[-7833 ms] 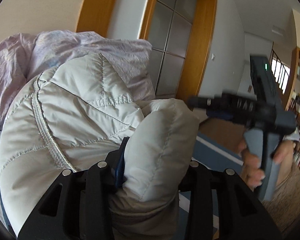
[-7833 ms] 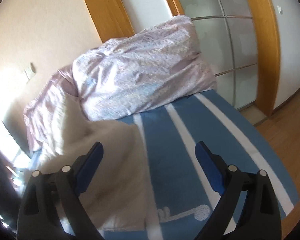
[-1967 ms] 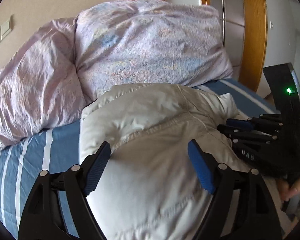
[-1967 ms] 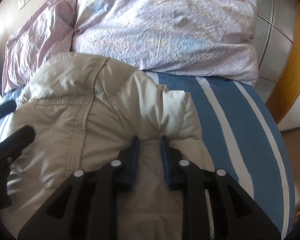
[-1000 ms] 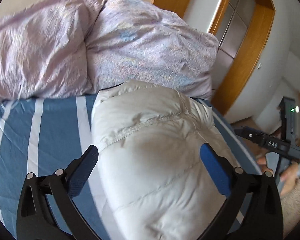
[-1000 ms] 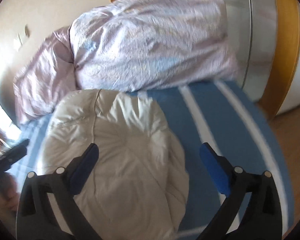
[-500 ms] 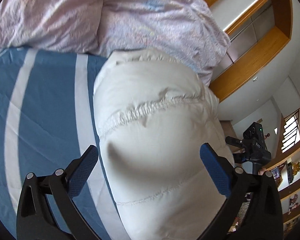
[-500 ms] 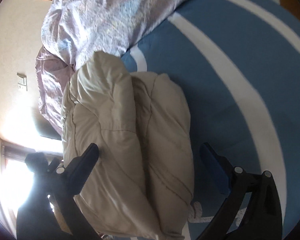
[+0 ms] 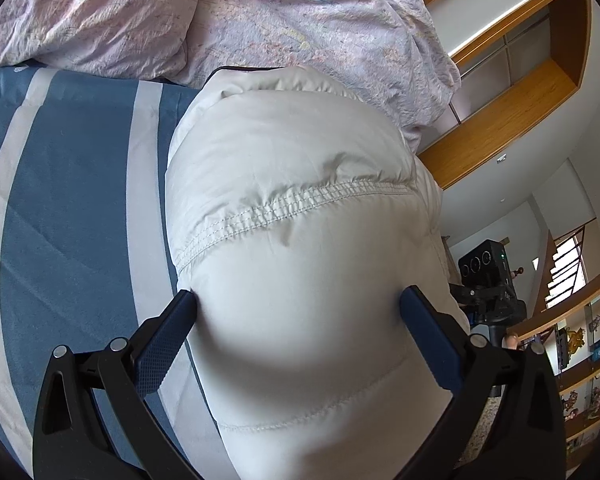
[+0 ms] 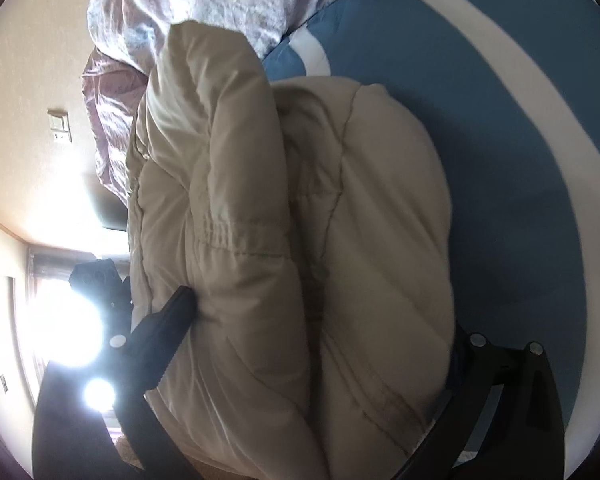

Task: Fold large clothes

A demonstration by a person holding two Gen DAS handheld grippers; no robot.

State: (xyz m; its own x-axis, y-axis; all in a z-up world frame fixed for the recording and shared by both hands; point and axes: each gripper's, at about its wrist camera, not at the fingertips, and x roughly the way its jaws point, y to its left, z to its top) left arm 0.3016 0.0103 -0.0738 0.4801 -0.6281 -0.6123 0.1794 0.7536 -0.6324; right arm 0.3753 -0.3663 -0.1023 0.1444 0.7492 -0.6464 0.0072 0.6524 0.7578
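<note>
A pale beige puffer jacket lies folded into a thick bundle on the blue-and-white striped bed. My left gripper is wide open, its blue pads straddling the bundle's near end and touching its sides. In the right wrist view the jacket shows as stacked folds. My right gripper is wide open around the bundle's other side, one finger pressed against the fabric, the other mostly hidden behind it.
Two lilac pillows lie against the head of the bed, touching the jacket's far end. A wooden door frame and shelves stand off to the right. The other gripper's body shows beyond the jacket.
Both open grippers have moved in closer to the folded jacket and now straddle it from opposite sides; two seconds ago the right gripper was shut on the fabric.
</note>
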